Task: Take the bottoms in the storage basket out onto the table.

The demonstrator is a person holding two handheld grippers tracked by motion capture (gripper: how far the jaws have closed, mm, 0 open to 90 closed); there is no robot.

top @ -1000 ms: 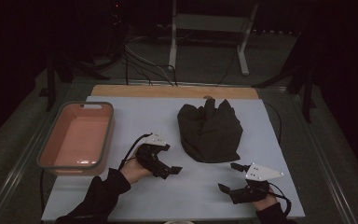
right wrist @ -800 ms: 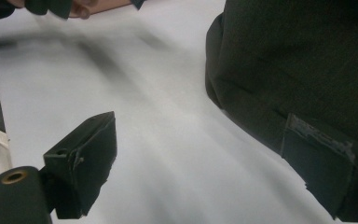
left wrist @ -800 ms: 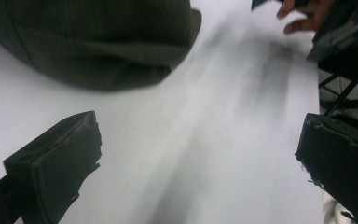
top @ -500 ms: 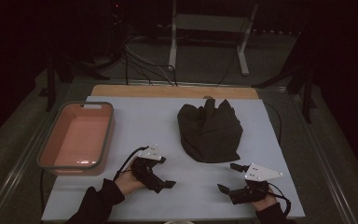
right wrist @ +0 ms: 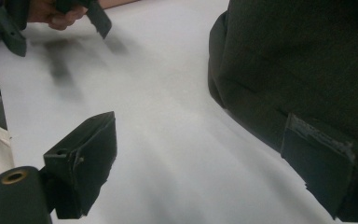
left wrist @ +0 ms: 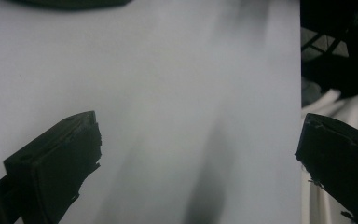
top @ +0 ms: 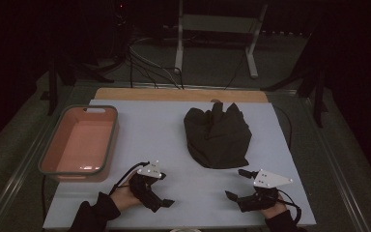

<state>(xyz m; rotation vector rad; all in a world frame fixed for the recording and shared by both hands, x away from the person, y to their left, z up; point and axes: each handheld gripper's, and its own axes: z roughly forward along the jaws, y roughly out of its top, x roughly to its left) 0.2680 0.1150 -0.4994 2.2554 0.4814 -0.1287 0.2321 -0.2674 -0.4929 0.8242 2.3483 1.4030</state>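
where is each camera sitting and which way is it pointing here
High view: above the near side, looking forward and down on the white table, the dark cloth, the pink bin, both hands with grippers.
Left gripper view: rides the left gripper, jaws apart over the table.
Right gripper view: rides the right gripper, facing the cloth, jaws apart.
Shared: high and right gripper views both show the cloth and the left gripper.

Worktop (top: 140, 140): white sheet over a wooden board (bare wood strip visible along the far edge). On it: pink tub (top: 79, 142) with grey rim at the left edge, dark crumpled cloth (top: 217, 135) right of centre toward the far side. Tub and cloth well apart.
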